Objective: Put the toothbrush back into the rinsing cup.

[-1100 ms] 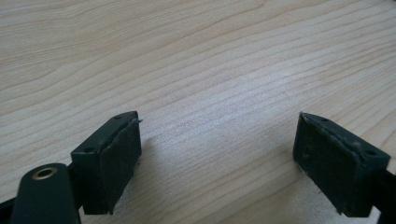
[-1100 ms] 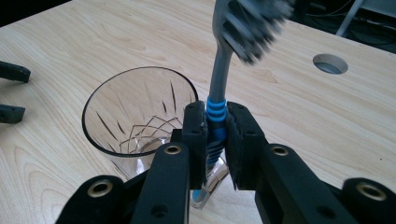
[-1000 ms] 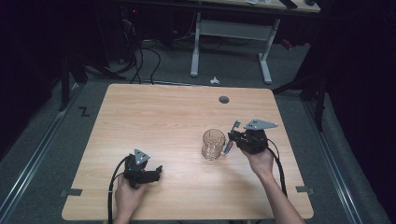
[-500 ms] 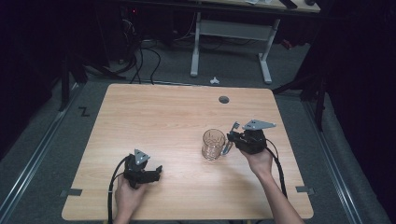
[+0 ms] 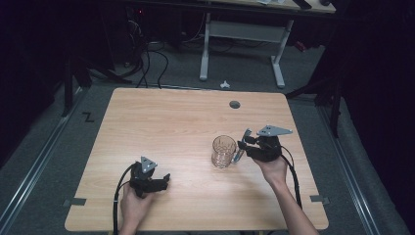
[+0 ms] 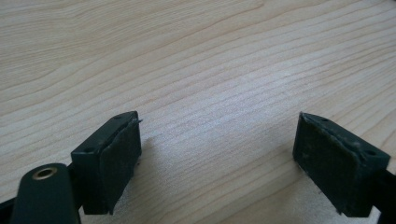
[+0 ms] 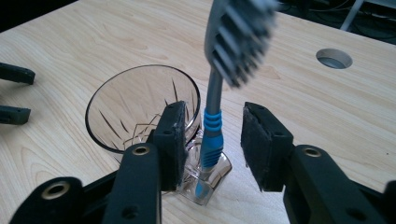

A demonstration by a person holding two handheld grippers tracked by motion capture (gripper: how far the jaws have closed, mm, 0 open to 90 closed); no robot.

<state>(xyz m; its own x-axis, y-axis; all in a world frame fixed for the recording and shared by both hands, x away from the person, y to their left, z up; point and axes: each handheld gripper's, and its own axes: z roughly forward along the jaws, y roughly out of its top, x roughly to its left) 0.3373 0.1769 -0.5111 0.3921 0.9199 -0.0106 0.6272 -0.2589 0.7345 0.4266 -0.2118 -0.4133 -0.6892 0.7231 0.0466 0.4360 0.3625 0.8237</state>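
Right gripper [image 7: 210, 140] is at the right side of the table [image 5: 161, 117], just right of the cut-glass tumbler [image 5: 223, 151]. A toothbrush [image 7: 214, 126] stands between its jaws: grey handle with a blue grip band, bristle head up and blurred, foot down on the wood against the tumbler's base, outside the glass. Long axis is near vertical, head tipped slightly toward the far right. The jaws are spread with a gap on both sides of the handle, so it's not clamped; can't tell what's keeping it upright.

Relation that matters: the tumbler mouth is up and just left of the brush, the rim well above the brush's foot. My read is the brush belongs in the glass, which means clamp on the blue band, lift clear of the rim, shift left, lower in. The right hand is far nearer. Risk: knocking the glass with the left jaw, which sits against its wall.

Left gripper [image 6: 217, 154] is near-left, well apart from the glass, jaws wide over bare wood, holding nothing.
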